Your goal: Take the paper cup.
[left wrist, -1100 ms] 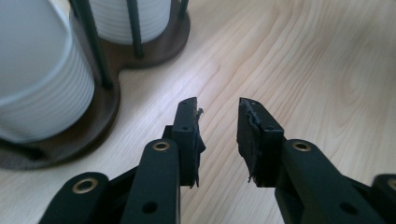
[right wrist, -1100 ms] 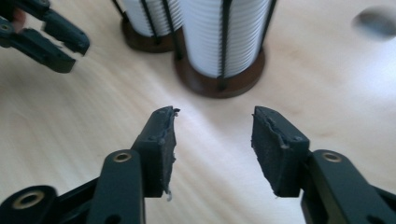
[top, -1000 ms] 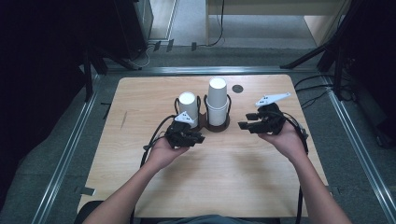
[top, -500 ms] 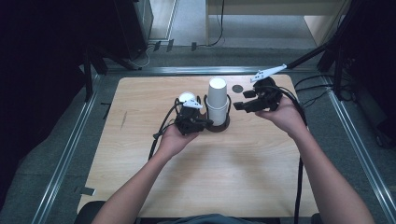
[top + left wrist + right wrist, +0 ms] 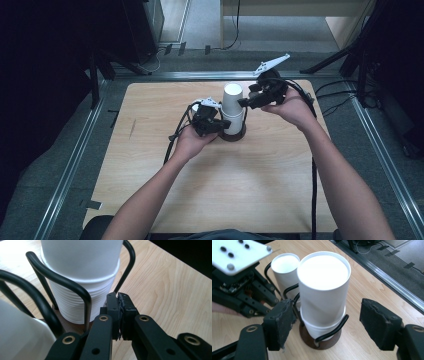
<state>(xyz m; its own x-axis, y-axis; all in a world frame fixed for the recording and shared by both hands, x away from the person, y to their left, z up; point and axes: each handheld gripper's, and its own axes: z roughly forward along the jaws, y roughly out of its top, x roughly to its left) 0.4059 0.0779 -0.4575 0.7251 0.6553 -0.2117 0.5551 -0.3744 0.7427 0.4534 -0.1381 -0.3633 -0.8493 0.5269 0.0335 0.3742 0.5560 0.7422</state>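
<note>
Near the centre of the high view, the left gripper (image 5: 212, 120) is sitting low against the black wire holder (image 5: 235, 131), its jaws pressed together. Seen in the left gripper view, the two pads are meeting with nothing visible between them, their tips (image 5: 119, 305) lying just beside a wire loop of the holder (image 5: 75, 287); whether they are touching it cannot be told. To the right of centre in the high view, the right gripper (image 5: 248, 101) is hovering beside the upper part of the tall stack of white cups (image 5: 232, 107). Its jaws have just been opening and are standing spread wide. In the right gripper view the stack (image 5: 323, 292) is rising between the two pads without either one touching it.

That stack is looking like plain white paper cups nested one inside another: smooth walls up top, a flat white circle at the crown, and fine ribbed rims bunching at the base (image 5: 75, 307). It is standing upright inside the wire loops on a round brown base (image 5: 322, 341). A second, shorter white cup stack (image 5: 285, 272) is standing just beside it, at the upper left of the right gripper view. The holder is resting on the light wooden table (image 5: 250, 190), in its upper middle part.
</note>
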